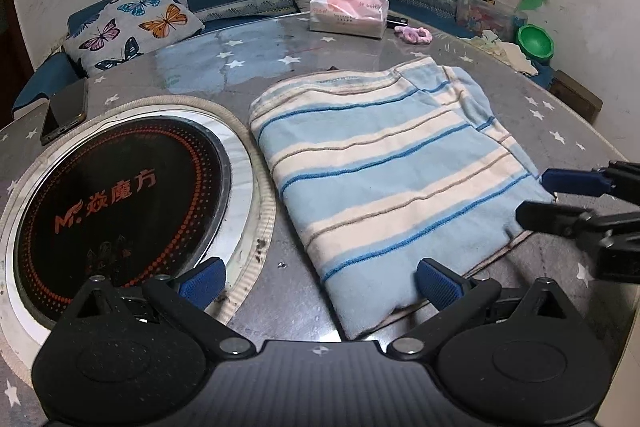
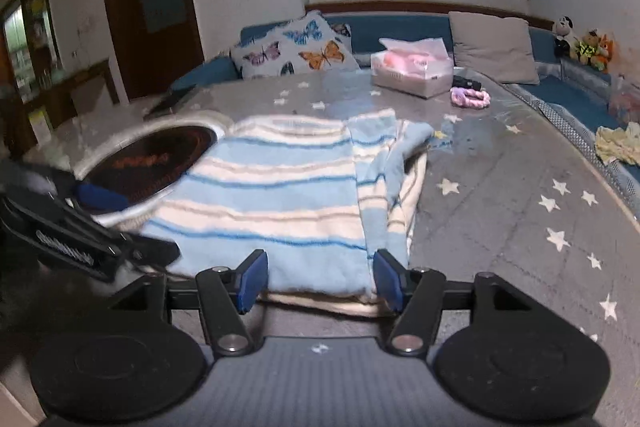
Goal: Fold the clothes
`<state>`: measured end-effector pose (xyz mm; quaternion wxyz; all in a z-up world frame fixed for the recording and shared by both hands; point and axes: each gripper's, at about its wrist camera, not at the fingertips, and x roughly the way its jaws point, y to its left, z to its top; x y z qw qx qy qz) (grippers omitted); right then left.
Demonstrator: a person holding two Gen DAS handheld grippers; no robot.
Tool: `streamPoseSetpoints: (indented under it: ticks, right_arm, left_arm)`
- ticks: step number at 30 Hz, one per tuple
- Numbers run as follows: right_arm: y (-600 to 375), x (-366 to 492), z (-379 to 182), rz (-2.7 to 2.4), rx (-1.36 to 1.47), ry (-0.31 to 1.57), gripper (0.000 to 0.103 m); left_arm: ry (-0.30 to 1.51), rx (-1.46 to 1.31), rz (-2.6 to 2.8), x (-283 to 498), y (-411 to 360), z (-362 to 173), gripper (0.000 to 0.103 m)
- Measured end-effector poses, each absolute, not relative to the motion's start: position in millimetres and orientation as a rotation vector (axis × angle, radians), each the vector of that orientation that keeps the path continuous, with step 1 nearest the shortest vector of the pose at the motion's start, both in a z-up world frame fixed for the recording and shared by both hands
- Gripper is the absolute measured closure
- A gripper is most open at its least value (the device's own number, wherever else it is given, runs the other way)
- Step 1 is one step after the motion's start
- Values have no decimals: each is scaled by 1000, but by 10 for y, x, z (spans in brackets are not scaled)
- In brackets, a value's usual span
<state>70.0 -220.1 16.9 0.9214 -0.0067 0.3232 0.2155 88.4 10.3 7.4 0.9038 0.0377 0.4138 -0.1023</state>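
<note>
A light blue and cream striped garment (image 1: 384, 171) lies folded flat on the grey star-patterned table (image 1: 568, 123). My left gripper (image 1: 318, 281) is open and empty, just in front of the garment's near-left corner. My right gripper (image 1: 536, 197) shows at the garment's right edge in the left wrist view, jaws apart. In the right wrist view the garment (image 2: 276, 203) lies just ahead, and the right gripper (image 2: 320, 285) is open at its near edge, holding nothing. The left gripper (image 2: 116, 223) shows there, blurred, at the left.
A round black induction cooktop (image 1: 120, 211) is set into the table left of the garment. A phone (image 1: 66, 111) lies at far left. A tissue box (image 1: 350, 11) and a pink scrunchie (image 1: 414, 35) lie at the far side. A sofa with cushions (image 1: 132, 23) is behind.
</note>
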Motion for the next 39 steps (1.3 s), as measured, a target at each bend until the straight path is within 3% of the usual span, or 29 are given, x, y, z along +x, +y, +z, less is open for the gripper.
streamPoseSetpoints:
  ticks: [2,7,9,24,35,39]
  right_arm:
    - [-2195,716,160,450,-7,663,32]
    - [-2186,760,75,432,-19,696,30]
    - [-2220,768,139,438,7,689,25]
    - [-2349,1309,152,349,113,748,24]
    - [-2338,1611,19,314,185,787,38]
    - [-2305,1656,11,319,184,785,46]
  left_arm:
    - [864,71,-202,894,103,64,0]
    - [861,57,-184,890,134,108,0]
    - [851,52,-178,909,150,143,0]
    - [844,25,-118,1255,187,200,0]
    - [865,-1,-130,1461,176,142,7]
    - [870,-6,-146,1496,162,114,18]
